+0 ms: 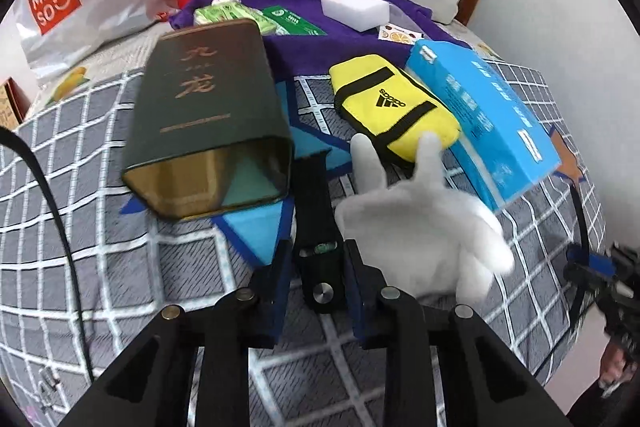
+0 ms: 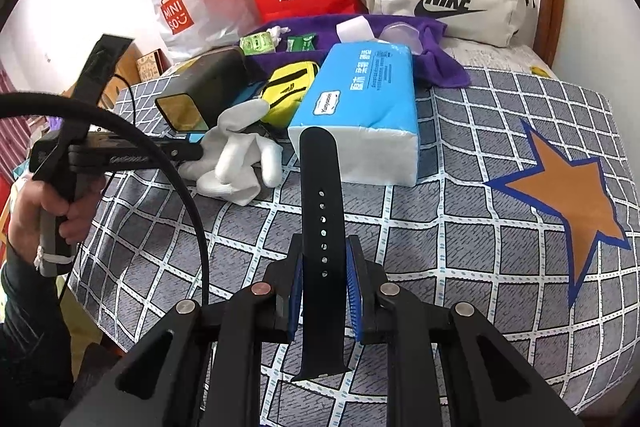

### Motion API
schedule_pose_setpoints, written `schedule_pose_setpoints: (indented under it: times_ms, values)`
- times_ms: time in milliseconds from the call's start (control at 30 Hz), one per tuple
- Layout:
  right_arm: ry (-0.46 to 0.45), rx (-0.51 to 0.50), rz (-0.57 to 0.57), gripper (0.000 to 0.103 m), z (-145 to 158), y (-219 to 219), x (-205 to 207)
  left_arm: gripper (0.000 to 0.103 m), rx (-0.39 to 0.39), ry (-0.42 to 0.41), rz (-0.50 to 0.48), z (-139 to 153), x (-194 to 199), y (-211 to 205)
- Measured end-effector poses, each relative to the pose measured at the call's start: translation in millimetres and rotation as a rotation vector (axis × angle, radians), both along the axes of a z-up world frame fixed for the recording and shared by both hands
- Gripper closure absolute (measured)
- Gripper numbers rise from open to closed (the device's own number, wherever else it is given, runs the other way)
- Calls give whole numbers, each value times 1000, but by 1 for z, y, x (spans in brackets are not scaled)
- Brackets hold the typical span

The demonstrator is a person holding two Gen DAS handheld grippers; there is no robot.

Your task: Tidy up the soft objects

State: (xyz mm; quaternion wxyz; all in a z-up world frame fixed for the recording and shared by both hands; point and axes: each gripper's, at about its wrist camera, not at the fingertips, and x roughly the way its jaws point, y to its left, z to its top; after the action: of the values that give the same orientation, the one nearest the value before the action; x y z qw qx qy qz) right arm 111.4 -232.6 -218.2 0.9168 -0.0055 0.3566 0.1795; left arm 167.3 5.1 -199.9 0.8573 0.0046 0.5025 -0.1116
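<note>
Left gripper [image 1: 318, 283] fingers clamped on buckle strap [image 1: 314, 223]; right gripper [image 2: 325, 291] fingers clamped on holed strap [image 2: 322, 227], both near tissue pack [image 2: 360, 115], presumably for pairing.

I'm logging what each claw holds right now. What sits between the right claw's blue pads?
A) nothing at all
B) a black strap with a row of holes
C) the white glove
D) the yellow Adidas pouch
B: in the right wrist view the right claw is closed on the black strap, whose punched holes show, while the white glove and yellow pouch lie apart on the checked cover.
</note>
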Motion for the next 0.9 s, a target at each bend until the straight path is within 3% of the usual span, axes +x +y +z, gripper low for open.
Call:
schedule_pose_setpoints:
  times_ms: [133,333,400,467,567,600,633,667,700,900]
  values:
    - [-6,5,-1,83,2,0,-2,79,16,-18,-8,9,-19,9]
    - [-18,2,13,83,5,4,-6,77,77,23,6,-5,-31,21]
    - [-20,0,15,83,5,5,-7,72,102,15,5,-8,-30,19]
    - [-20,-4,15,83,5,6,-7,47,110,4,-14,-7,-28,16]
    - [-17,-5,12,83,5,5,-6,44,128,-3,-10,-10,-19,11]
    - [-17,-6,11,83,4,5,-6,44,128,-9,-6,-11,-16,10]
    - [-17,-9,9,83,4,4,-6,55,122,-14,3,-12,-15,11]
    - [-18,-11,8,83,4,4,-6,77,117,-19,15,-12,-15,13]
    - [-18,-10,8,83,4,3,-6,81,104,-20,14,-10,-15,14]
    - [-22,-6,12,83,5,4,-7,80,107,-18,3,-11,-18,13]
